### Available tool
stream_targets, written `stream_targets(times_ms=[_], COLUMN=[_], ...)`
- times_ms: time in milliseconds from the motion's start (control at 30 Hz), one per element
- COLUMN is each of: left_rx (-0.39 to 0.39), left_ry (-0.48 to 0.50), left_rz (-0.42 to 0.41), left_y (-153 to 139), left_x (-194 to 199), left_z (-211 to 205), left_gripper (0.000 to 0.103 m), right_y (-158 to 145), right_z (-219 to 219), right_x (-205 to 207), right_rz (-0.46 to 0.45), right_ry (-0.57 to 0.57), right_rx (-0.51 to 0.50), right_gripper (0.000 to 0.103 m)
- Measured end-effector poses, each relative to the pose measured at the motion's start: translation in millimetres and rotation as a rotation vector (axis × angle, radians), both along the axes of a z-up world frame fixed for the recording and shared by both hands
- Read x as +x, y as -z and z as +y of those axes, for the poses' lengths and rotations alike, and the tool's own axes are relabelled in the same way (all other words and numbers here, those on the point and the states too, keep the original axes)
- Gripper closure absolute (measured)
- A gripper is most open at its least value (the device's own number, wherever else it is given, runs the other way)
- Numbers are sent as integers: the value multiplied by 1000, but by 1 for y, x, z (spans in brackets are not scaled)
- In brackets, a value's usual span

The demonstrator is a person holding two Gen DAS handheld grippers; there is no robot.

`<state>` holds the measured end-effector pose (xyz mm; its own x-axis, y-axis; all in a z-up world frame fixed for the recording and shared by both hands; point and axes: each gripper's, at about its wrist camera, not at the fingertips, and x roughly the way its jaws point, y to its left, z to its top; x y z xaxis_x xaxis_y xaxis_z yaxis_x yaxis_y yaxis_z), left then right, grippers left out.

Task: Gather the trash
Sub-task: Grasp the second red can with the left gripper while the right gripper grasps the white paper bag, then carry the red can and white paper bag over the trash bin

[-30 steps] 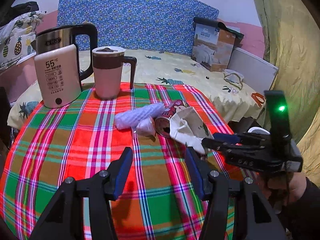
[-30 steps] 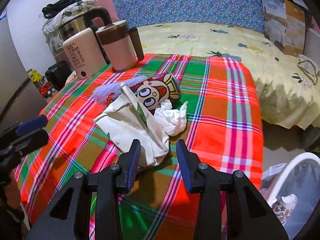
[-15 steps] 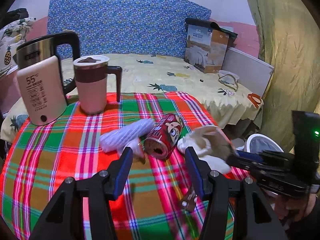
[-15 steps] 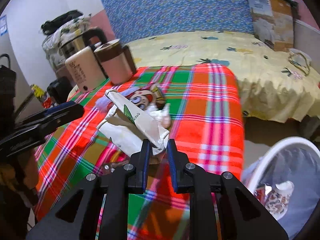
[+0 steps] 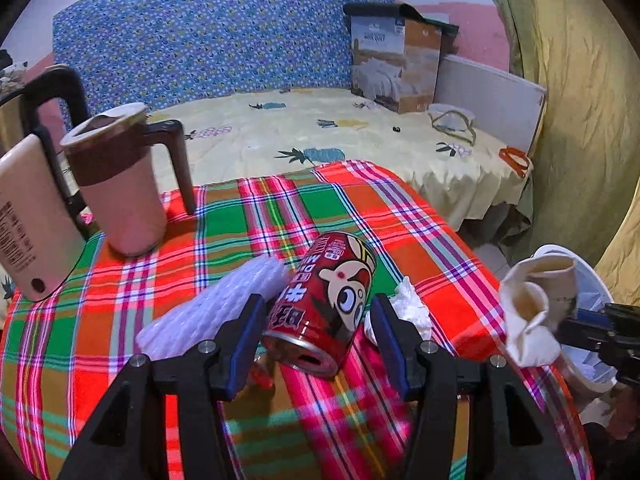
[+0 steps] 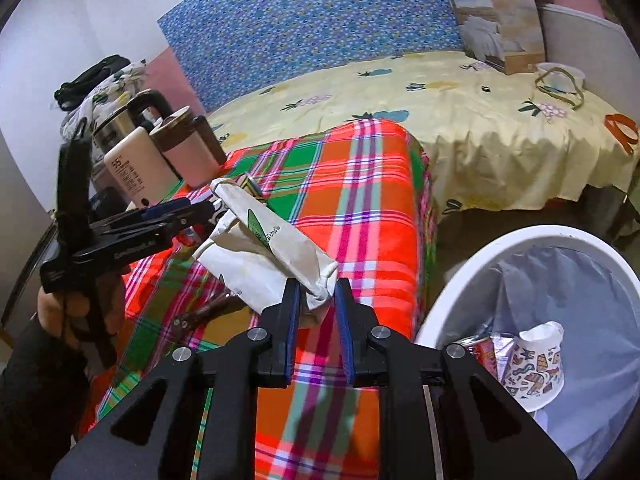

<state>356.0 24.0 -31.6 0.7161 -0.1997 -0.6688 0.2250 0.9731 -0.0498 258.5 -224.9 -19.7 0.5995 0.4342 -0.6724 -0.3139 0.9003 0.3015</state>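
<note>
- Pink cylindrical mug with brown band and handle (image 5: 120,184) stands upright at the table's far left; not trash.
- White ribbed foam-net sleeve (image 5: 216,308) lies just left of the can; soft, light.
- Left gripper (image 5: 316,336): fingers spread wide, straddling the red cartoon-print drink can (image 5: 324,300), which lies on its side on the plaid-clothed table (image 5: 224,216). Smooth round metal; risk: it rolls or squirts out if closed off-centre.
- Crumpled white tissue (image 5: 408,304) lies just right of the can.
- Right gripper (image 6: 316,312): fingers narrow, pinching one end of the creased white paper bag (image 6: 264,248), lifted near the table edge. Thin corner grip; bag may slip short of the white lined trash bin (image 6: 500,248).
</note>
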Motion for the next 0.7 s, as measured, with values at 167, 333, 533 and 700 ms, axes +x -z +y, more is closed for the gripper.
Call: stream_targets(times_ms=[167, 333, 533, 700], left_rx=[48, 66, 42, 18], left_ry=[27, 18, -18, -51], left_rz=[34, 67, 54, 25], left_y=[8, 17, 13, 0], left_x=[9, 15, 10, -8], left_z=[-13, -18, -16, -14], left_gripper=[45, 45, 48, 48], right_y=[2, 3, 2, -2], right_z=[-3, -8, -13, -13], right_x=[1, -1, -6, -12], right_rz=[0, 1, -2, -11], right_ry=[6, 9, 22, 25], right_rx=[12, 19, 25, 30], right_gripper=[83, 83, 83, 83])
